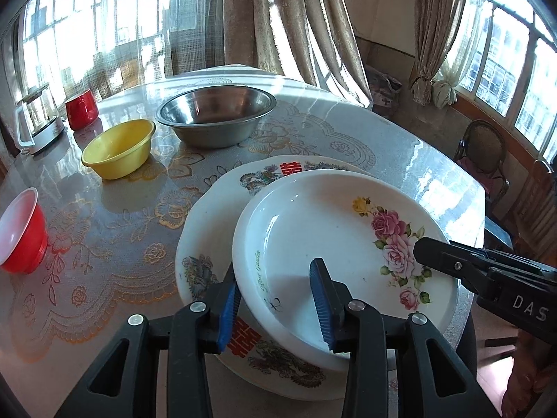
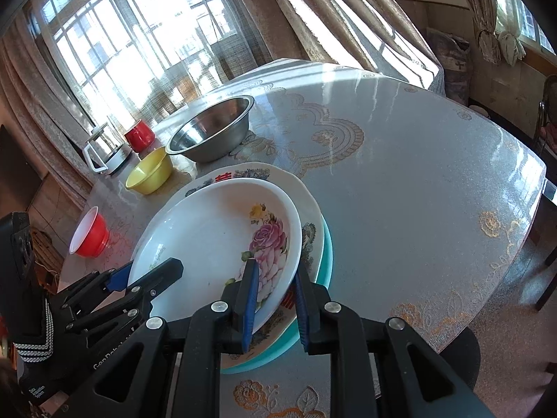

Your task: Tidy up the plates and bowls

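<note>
The white rose-printed shallow dish [image 1: 334,240], empty, rests tilted on the white dragon-patterned plate [image 1: 209,216], with the left hand-held gripper [image 1: 275,303] and right hand-held gripper [image 2: 275,299] each straddling its rim, grip uncertain.

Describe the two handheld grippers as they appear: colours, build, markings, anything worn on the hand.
Both the left gripper and right gripper are black plastic linkages with silver rivets and ribbed blue finger pads. White letters "DAS" mark the right gripper's body. A black glove with white dotted stripes covers the hand holding the left one.
</note>
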`<state>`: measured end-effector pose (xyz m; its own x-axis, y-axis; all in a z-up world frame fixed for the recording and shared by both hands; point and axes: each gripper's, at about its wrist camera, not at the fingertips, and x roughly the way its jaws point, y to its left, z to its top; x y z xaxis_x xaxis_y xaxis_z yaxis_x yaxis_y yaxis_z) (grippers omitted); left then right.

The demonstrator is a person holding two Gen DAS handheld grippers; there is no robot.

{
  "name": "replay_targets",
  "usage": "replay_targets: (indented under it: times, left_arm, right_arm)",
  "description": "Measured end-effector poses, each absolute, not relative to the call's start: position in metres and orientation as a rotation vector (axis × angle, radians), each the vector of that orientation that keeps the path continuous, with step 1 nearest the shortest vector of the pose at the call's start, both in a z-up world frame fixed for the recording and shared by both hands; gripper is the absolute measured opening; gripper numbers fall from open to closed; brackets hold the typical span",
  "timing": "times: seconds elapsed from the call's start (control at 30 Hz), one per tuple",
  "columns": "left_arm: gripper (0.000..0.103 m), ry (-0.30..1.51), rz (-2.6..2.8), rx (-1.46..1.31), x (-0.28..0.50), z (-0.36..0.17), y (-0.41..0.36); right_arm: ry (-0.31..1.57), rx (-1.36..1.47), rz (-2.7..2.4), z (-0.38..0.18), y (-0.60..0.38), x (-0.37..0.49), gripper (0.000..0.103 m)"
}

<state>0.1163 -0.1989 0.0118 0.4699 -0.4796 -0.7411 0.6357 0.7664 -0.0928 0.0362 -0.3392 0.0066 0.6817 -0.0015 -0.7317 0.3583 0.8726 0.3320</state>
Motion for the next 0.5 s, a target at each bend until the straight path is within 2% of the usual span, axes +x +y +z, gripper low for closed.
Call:
replay_targets:
  times: [0.37,0.5]
  left_arm:
    - [0.040,0.847,-0.644,0.226,0.121,0.015,-0.197]
    - [0.041,0.855,-0.629,0.233,0.124,0.015,-0.199]
  right_arm:
    - [0.892,0.422,-0.232,0.006,-0.331,0.061,0.026]
    - [0.914,0.386,-0.237,0.007,-0.327,0.067,0.032]
